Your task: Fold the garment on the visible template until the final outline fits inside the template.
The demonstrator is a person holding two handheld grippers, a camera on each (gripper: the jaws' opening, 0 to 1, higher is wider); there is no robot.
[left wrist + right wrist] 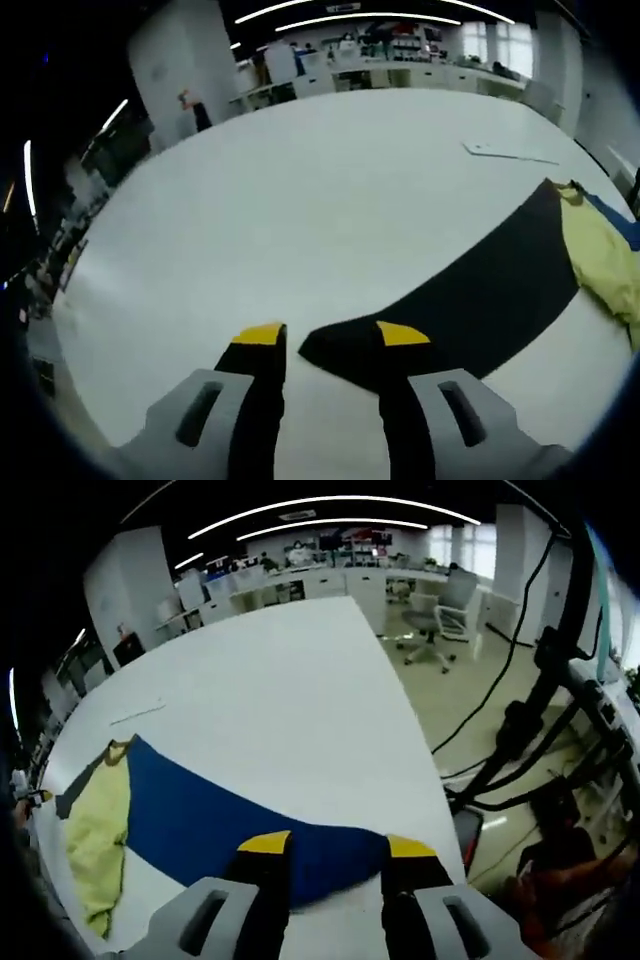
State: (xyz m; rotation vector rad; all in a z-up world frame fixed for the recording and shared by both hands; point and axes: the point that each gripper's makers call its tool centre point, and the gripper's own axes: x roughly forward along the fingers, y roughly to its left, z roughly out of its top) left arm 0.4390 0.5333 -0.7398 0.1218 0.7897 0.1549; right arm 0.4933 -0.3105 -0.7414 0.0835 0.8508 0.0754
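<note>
**Garment spread flat, folding not yet begun**

Garment [600, 245] lies on white table [330, 200], yellow body in the middle, one dark sleeve or panel [470, 300] running out toward left gripper [332, 333], a blue one [230, 830] running out toward right gripper [340, 842]. Seen in left gripper view at far right edge; in right gripper view at lower left, yellow part [98, 830] beside the blue.

Left gripper: jaws apart, yellow tips on either side of the dark panel's pointed end, one tip over the cloth, the other over bare table. Not clamped on anything, as far as can be told. Contact with cloth cannot be judged.

Right gripper: jaws apart, tips straddling the near edge of the blue panel. Nothing pinched between them.

Template: no clear outline made out on the table. Thin pale sheet [505, 152] lying flat further back, well apart from the garment; purpose unknown.

Progress, judged: early. Cloth stretched out long, both ends extended, no fold visible. Both ends seemingly about to be taken up. All folds left to do, plus the check that the final outline fits the template.

Risk, judged: blue end near the table's edge; could slide off if dragged outward.

Background: office desks, chairs, cables on floor at right of right gripper view.
</note>
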